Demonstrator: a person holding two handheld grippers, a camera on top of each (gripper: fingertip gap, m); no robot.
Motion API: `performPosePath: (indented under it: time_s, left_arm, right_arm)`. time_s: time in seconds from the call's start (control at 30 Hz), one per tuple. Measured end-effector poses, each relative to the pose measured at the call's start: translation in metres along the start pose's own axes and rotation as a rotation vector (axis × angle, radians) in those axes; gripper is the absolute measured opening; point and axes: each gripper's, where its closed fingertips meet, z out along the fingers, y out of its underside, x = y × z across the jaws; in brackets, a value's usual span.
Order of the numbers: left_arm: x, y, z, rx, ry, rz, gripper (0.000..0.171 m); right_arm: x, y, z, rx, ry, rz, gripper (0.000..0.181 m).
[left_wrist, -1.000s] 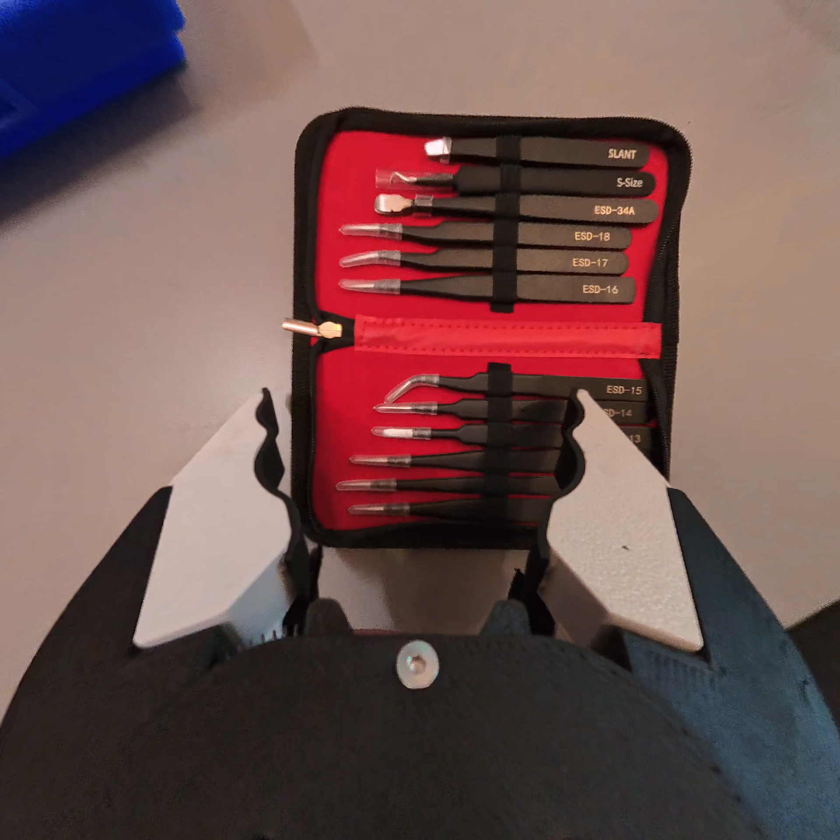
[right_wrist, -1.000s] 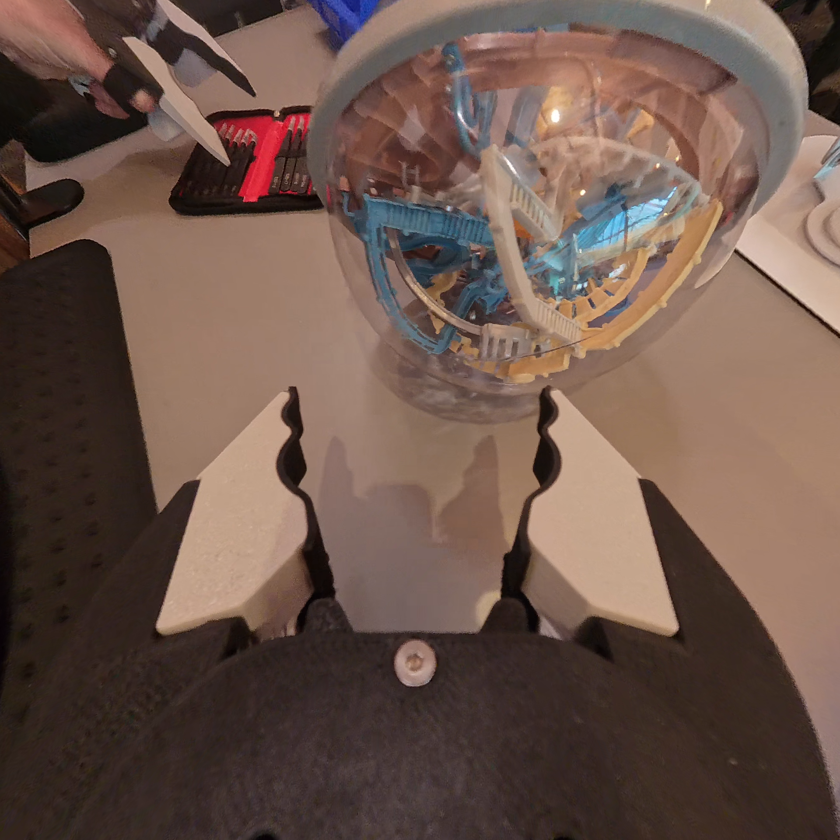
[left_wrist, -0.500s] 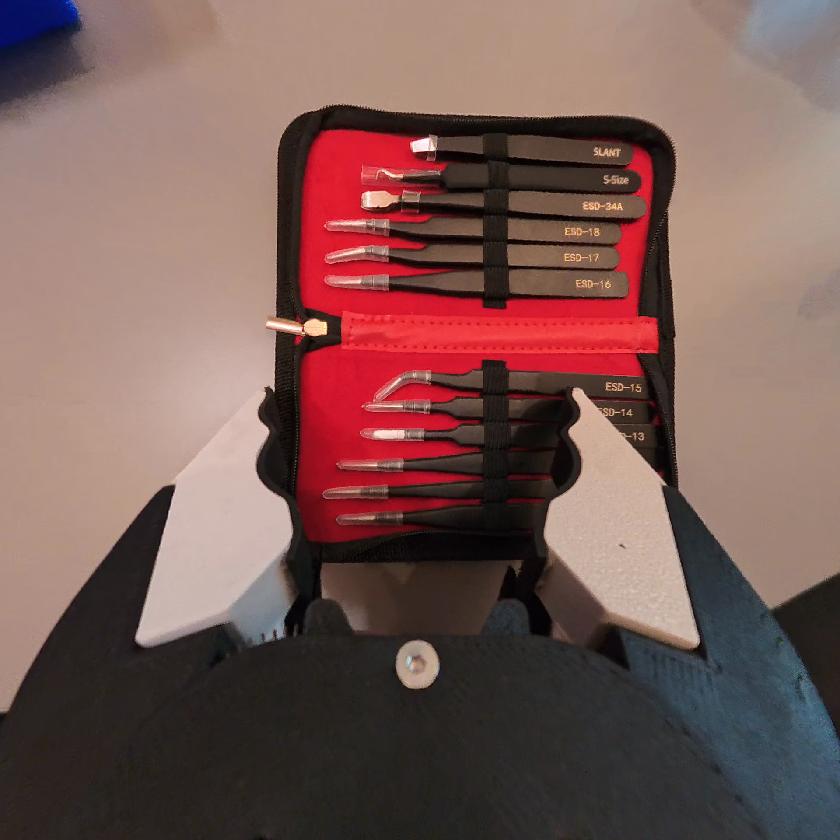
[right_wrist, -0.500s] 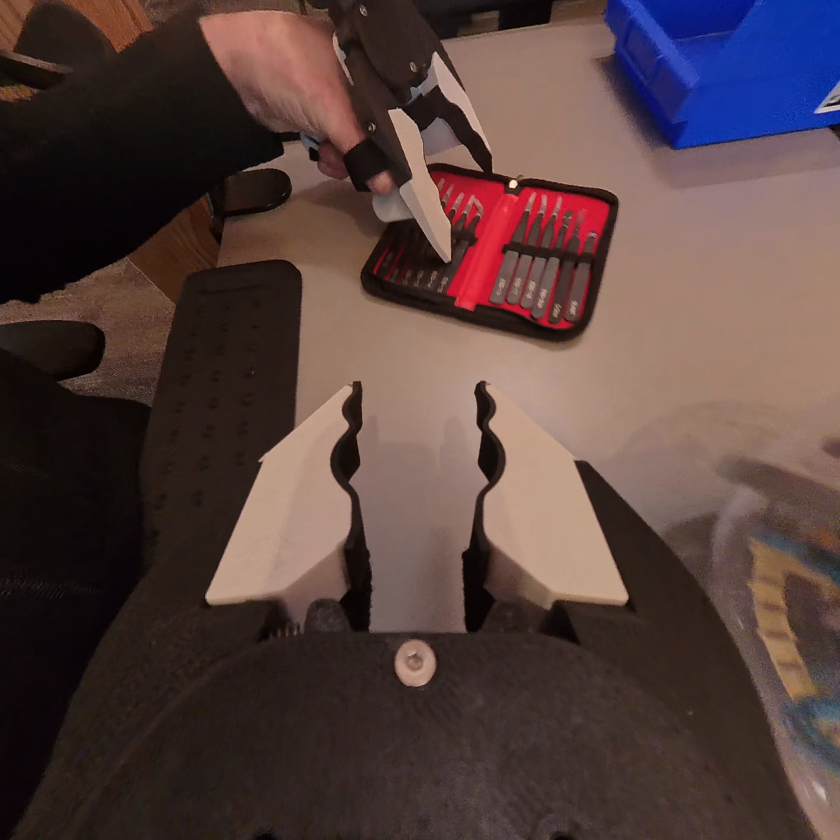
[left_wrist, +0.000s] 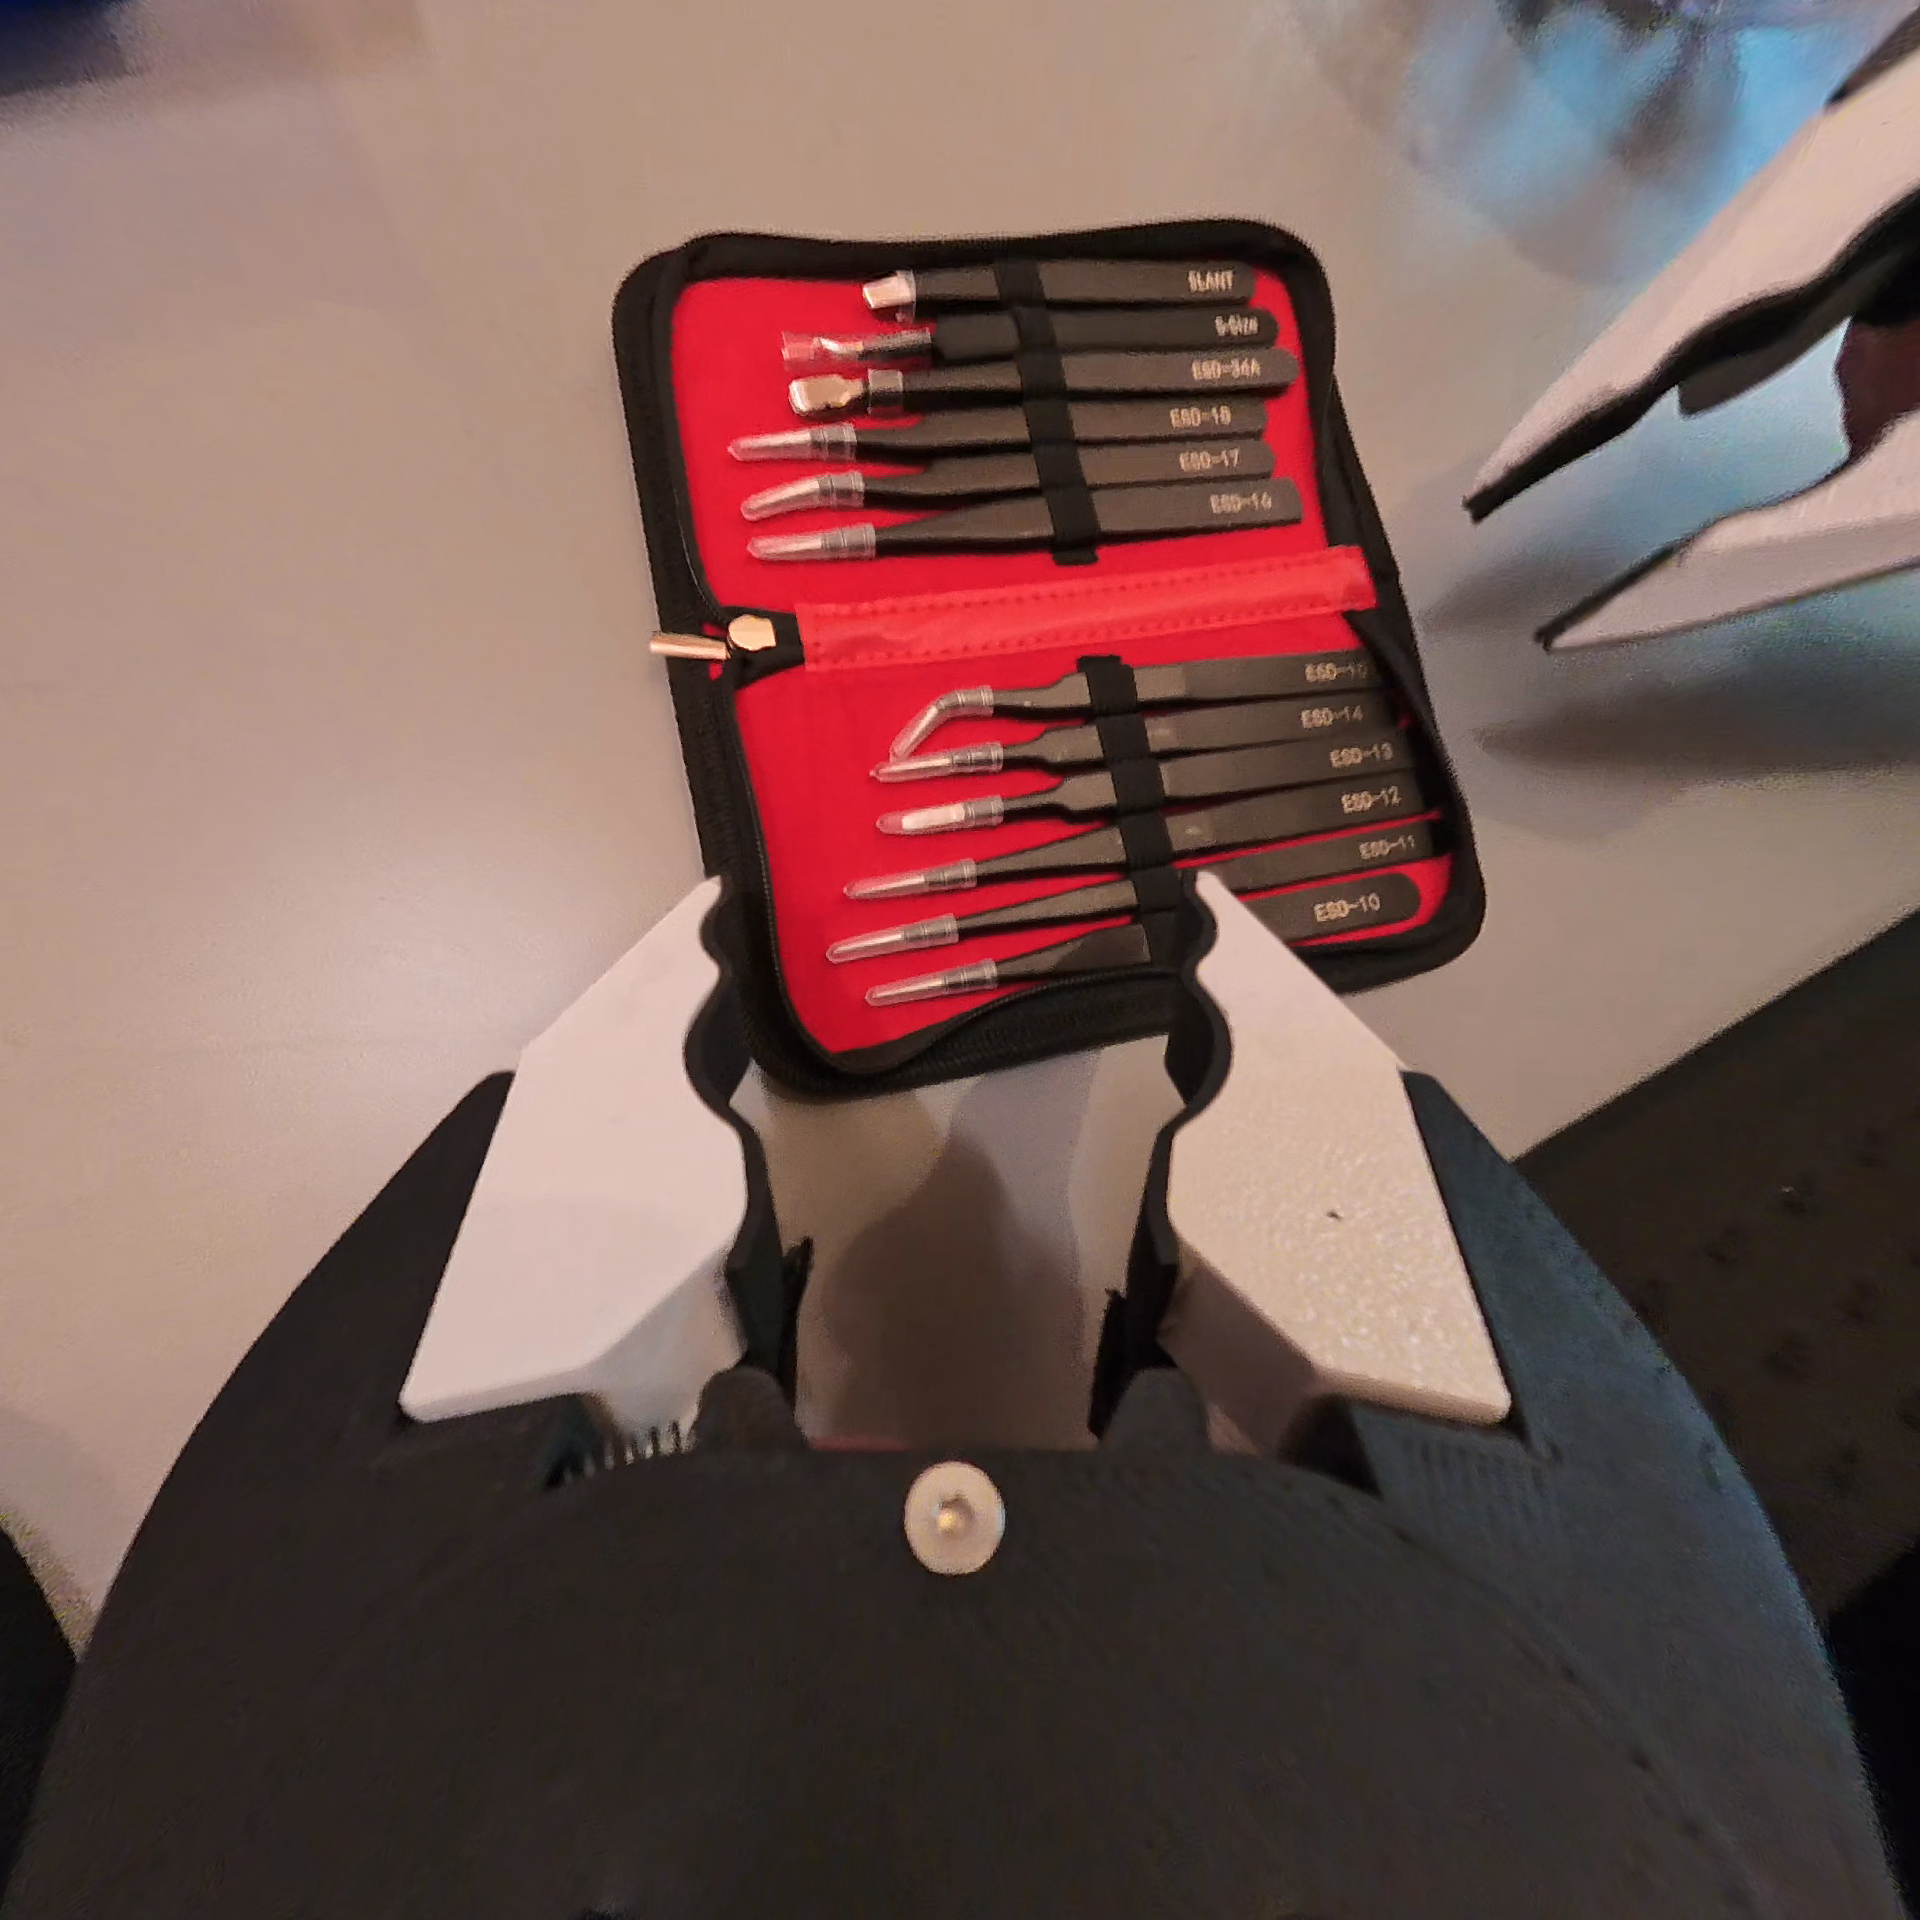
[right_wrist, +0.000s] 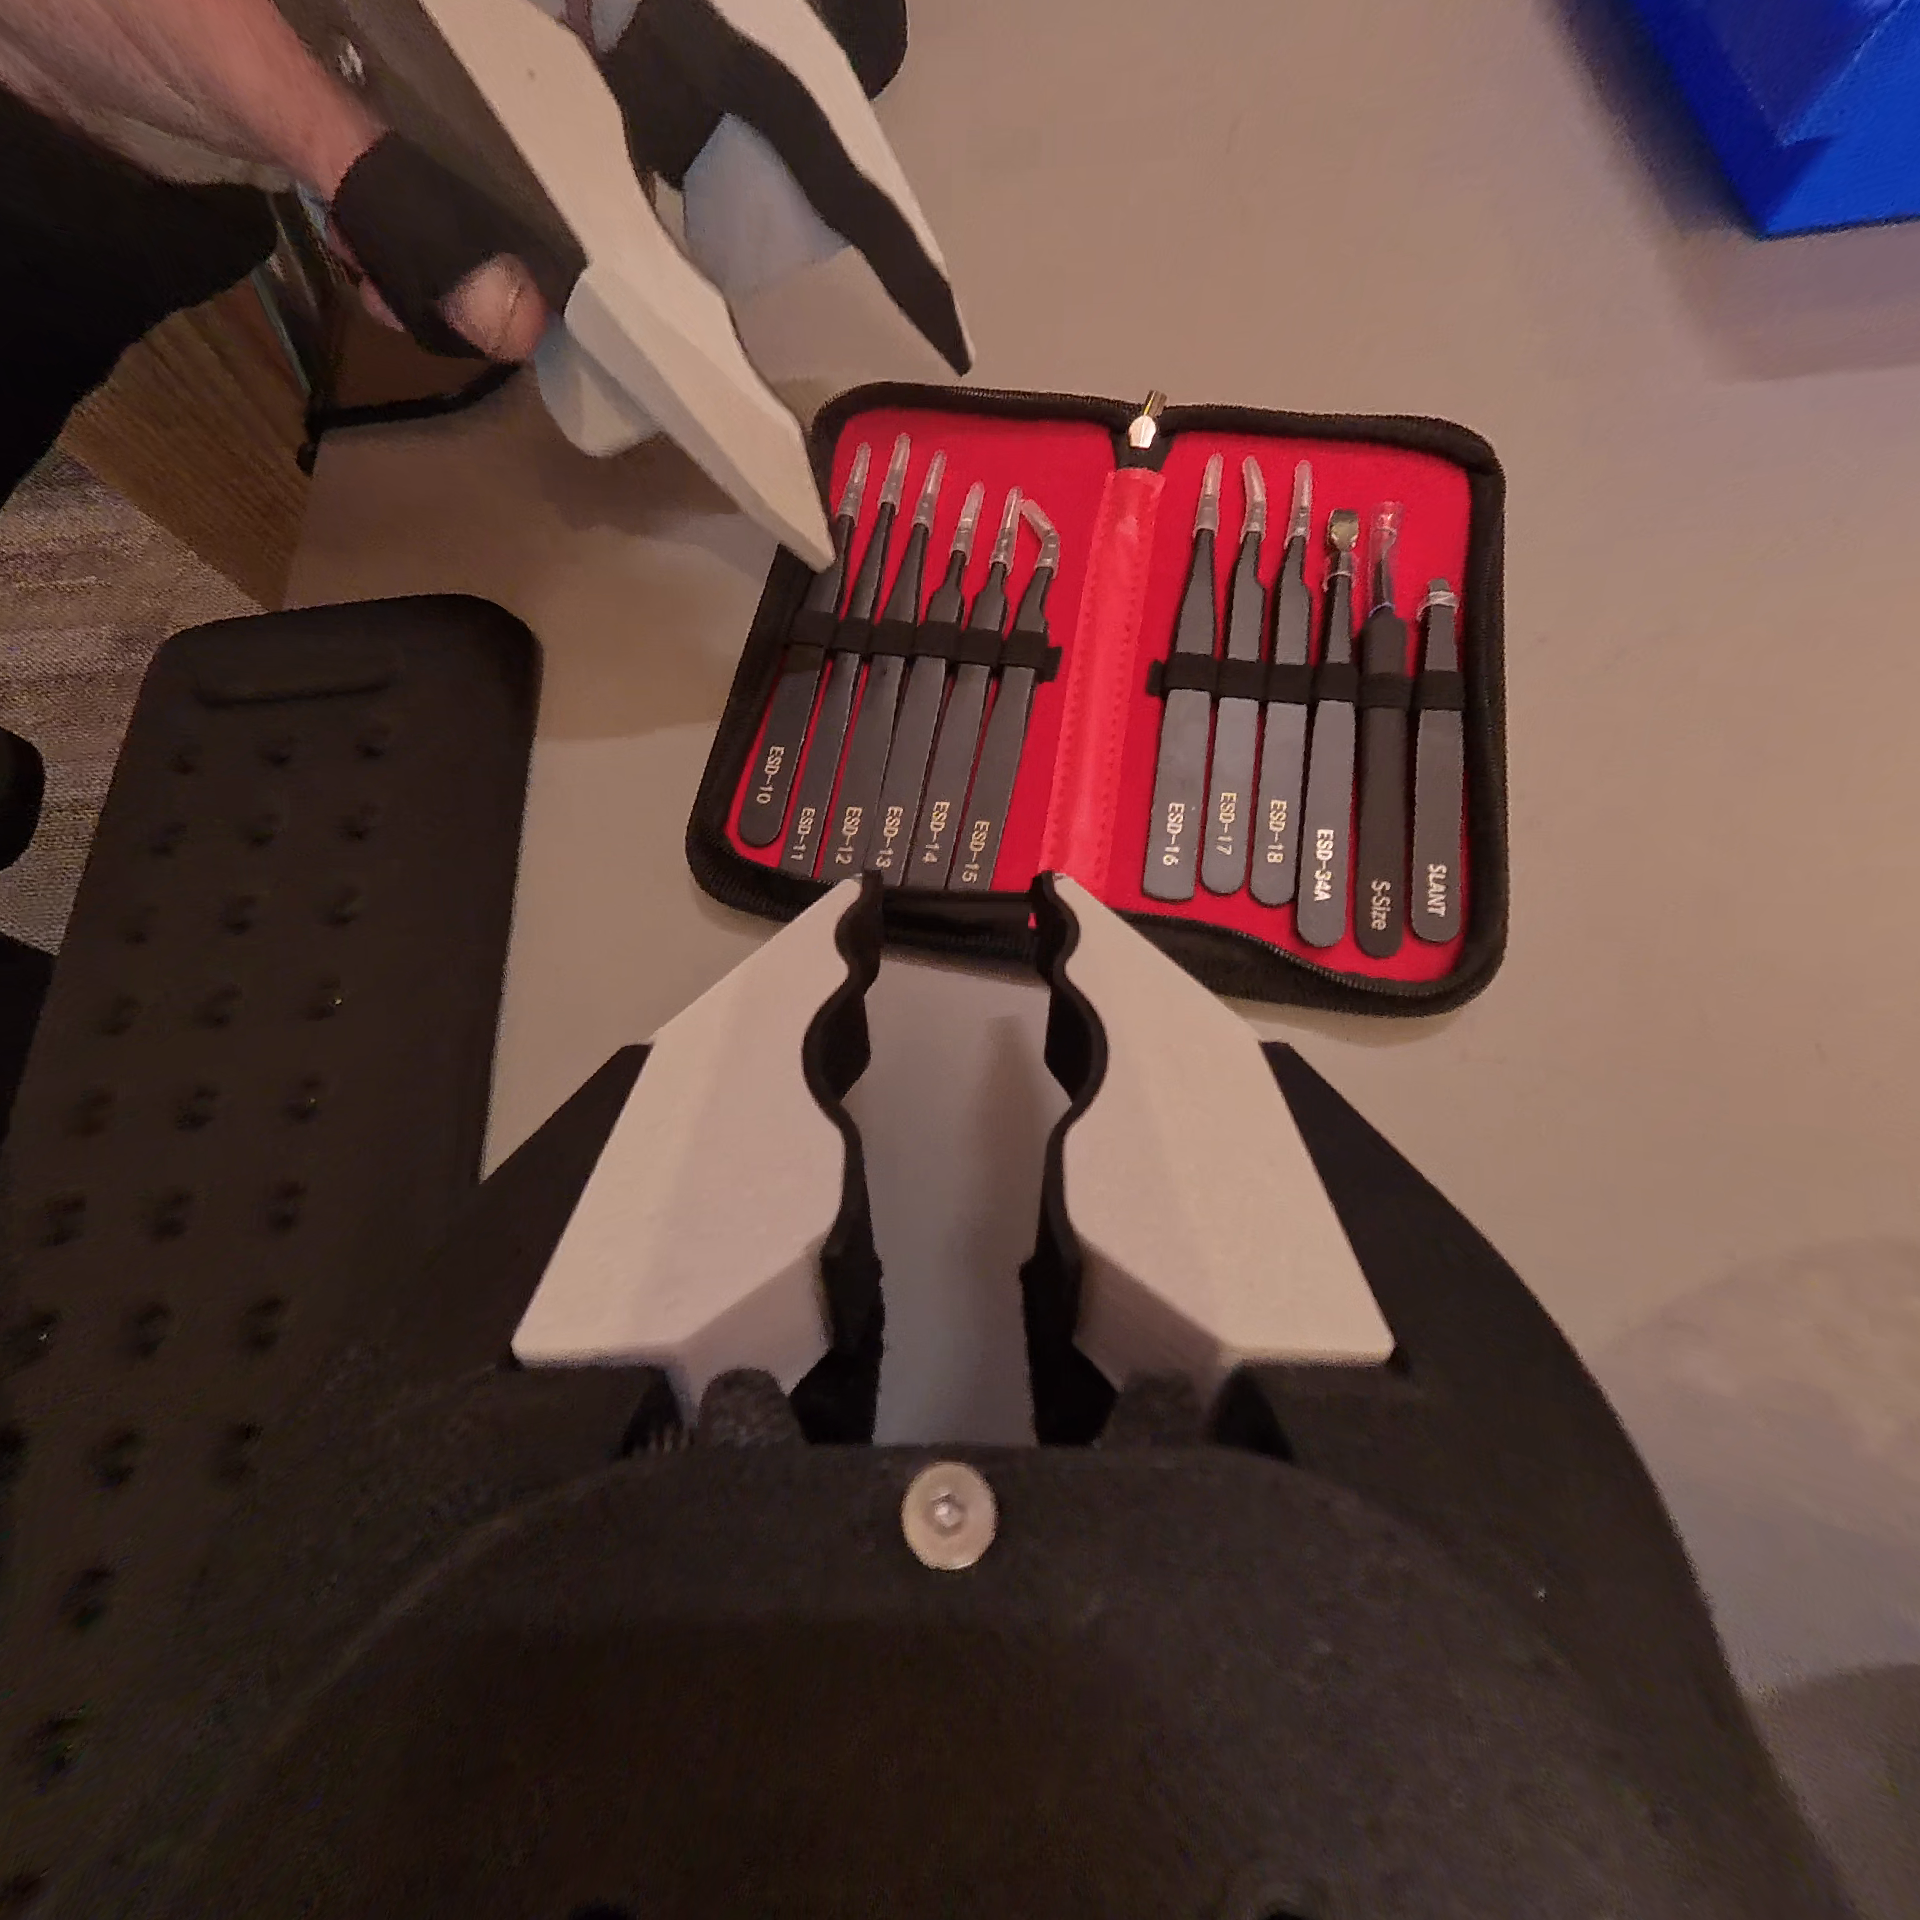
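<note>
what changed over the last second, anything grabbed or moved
The right tongs swung from the clear maze ball to the open tweezer case and narrowed, now empty at its near edge. The left tongs drew back slightly toward the case's edge, open and empty. The case and all twelve tweezers stayed put.

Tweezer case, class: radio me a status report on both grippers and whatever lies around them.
Left gripper open, empty, over open red-lined black zip case of black tweezers. Right gripper open, empty, at case's near edge. Black perforated pad beside case; blue bin farther off.
</note>
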Motion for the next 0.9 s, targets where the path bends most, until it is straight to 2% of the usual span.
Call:
performPosePath:
  time_s: [0.13, 0.33, 0.4, 0.57, 0.7, 0.9]
  left_arm:
    - [0.001, 0.005, 0.001, 0.003, -0.005, 0.036, 0.077]
    - [-0.004, 0.003, -0.002, 0.042, -0.02, 0.072, 0.063]
    - [-0.005, 0.0, -0.002, 0.055, -0.03, 0.078, 0.063]
    - [-0.006, -0.023, -0.003, 0.13, -0.021, 0.099, 0.059]
    - [-0.007, -0.039, 0.013, 0.119, -0.018, 0.151, 0.059]
    - [-0.005, -0.06, 0.041, 0.084, -0.004, 0.231, 0.06]
  right_arm:
    - [0.005, -0.004, 0.008, -0.008, -0.003, -0.004, 0.025]
    - [0.008, -0.01, 0.022, -0.018, -0.025, -0.01, 0.024]
    - [0.014, -0.012, 0.025, -0.02, -0.012, -0.013, 0.018]
    - [0.049, -0.019, 0.025, -0.013, 0.113, 0.01, 0.018]
    - [0.069, -0.017, 0.026, -0.047, 0.166, 0.001, 0.027]
    - [0.085, -0.006, 0.028, -0.074, 0.179, 0.04, 0.015]
